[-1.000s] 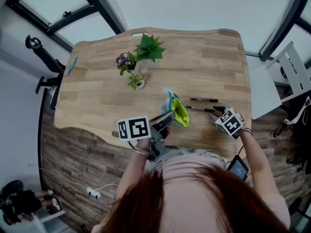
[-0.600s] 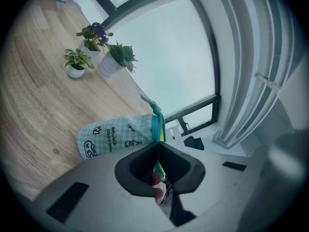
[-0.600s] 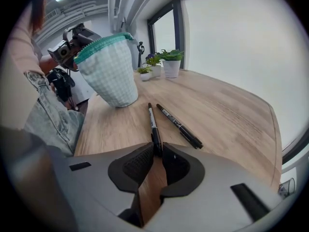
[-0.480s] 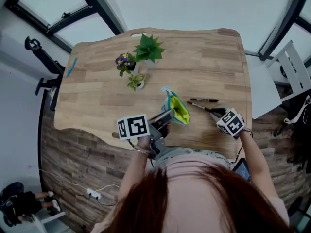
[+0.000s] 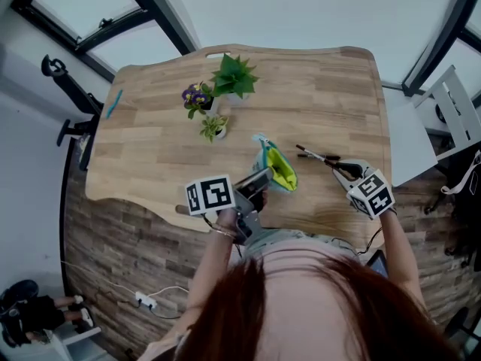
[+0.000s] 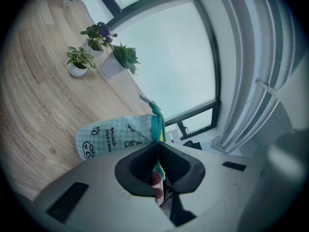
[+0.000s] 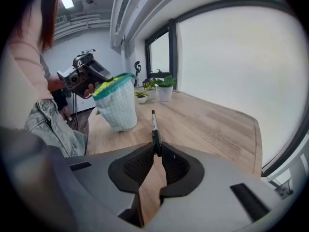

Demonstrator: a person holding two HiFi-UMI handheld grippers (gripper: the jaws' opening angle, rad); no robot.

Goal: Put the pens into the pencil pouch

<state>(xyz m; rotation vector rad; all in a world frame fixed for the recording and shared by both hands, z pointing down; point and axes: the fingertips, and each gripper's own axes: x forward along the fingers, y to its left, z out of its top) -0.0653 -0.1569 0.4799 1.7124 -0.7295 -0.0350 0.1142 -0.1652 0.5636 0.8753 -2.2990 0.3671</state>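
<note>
Holding in my right gripper (image 7: 157, 151): a black pen (image 7: 154, 124). The jaws have just been closing. Now they are part way shut and they pinch one end of the pen. The rest of the pen sticks straight out in front of the jaws.
Where the pen is: to the right of the pencil pouch (image 5: 276, 170). It is apart from the pouch and not inside it. Its free end is the end nearer the pouch.
My left gripper (image 5: 258, 181): its jaws are pressed together on the top edge of the pencil pouch, right at the green zip. It sits on the near left side of the pouch.
Pencil pouch: it is pale with tiny checks and small black drawings, and the inside is yellow-green. It stands up tall with its mouth open at the top. Its bottom looks like it rests on the wooden table (image 5: 150, 149).
Plants: three little pots stand beyond the pouch, well apart from it. One has a spiky green plant (image 5: 233, 76). One has purple flowers (image 5: 196, 95). The small leafy one (image 5: 213, 127) is the nearest to the pouch.
Thin blue thing (image 5: 113, 102): it lies far to the left of the pouch, at the table's edge. I cannot tell what it is.
</note>
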